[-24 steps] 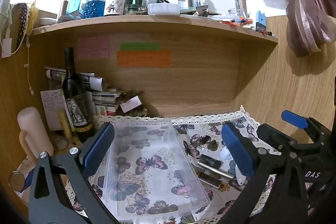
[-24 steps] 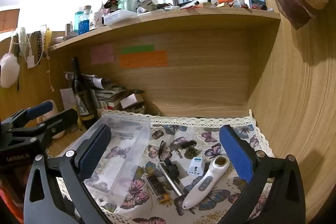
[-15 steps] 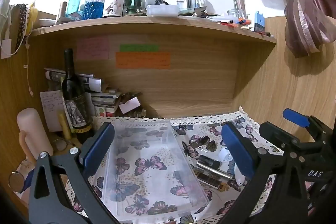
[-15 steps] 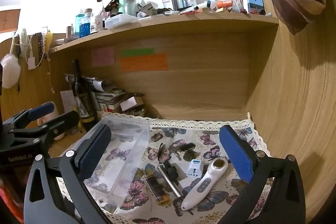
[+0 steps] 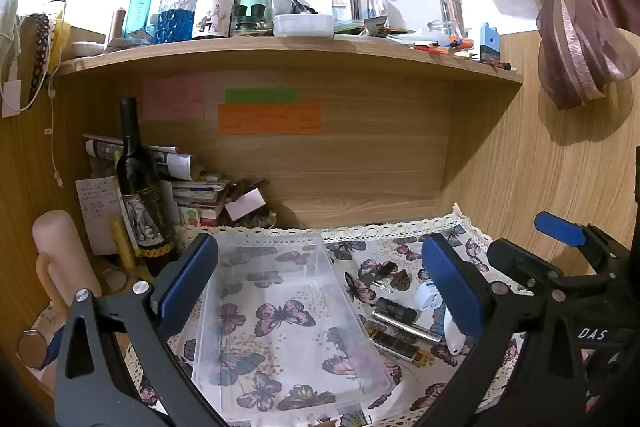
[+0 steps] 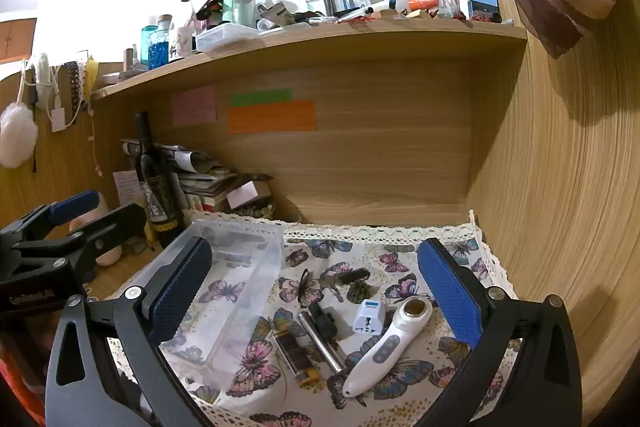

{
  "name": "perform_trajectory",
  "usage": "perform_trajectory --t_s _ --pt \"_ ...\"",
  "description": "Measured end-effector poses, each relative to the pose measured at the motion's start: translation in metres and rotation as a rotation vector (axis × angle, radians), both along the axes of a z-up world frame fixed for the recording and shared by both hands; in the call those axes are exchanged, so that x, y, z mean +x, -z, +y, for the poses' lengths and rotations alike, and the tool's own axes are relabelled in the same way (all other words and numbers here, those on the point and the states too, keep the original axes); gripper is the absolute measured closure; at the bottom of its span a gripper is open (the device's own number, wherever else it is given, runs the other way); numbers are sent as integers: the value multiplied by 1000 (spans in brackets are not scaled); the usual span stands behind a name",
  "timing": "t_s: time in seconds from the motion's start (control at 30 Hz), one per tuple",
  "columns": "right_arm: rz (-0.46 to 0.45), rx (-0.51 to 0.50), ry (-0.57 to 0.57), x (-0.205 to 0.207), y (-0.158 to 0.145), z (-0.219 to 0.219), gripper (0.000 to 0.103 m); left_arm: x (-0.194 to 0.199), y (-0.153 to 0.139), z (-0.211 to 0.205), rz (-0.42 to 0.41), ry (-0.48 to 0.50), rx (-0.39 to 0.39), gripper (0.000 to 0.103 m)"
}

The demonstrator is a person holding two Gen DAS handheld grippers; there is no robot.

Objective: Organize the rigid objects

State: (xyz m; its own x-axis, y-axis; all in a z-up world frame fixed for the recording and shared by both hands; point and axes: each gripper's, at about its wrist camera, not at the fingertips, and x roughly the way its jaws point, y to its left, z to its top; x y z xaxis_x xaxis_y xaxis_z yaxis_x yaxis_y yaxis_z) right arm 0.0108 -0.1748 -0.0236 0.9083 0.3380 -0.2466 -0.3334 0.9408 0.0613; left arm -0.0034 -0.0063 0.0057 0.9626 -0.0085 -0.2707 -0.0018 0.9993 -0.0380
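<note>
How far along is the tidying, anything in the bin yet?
Nothing looks done: the clear bin looks empty. Both tools, left and right, are open, holding nothing. Left to do: the white handheld device, plug adapter, lighter and metal tube lie on the cloth.

a lived-in home desk nook is shown: a wooden shelf (image 5: 280,47) is crowded with bottles and toiletries, sticky notes (image 5: 269,118) are stuck on the back panel, a wine bottle (image 5: 140,183) is stood beside stacked papers, and the tabletop is covered by a butterfly-print cloth (image 6: 400,267) with lace trim.
</note>
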Motion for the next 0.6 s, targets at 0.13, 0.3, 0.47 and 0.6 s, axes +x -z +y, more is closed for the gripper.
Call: perform_trajectory --t_s 0.13,0.3,0.47,0.6 --pt "1 1 -1 0 0 0 0 0 -1 -1 -7 0 3 0" --pt "1 1 -1 0 0 0 0 -3 -2 -1 -16 1 5 0" --pt "-6 5 -3 -1 -1 0 0 -3 -1 -2 -12 3 5 0" --pt "-4 6 -5 -2 -1 0 0 -3 -1 -2 -14 3 5 0"
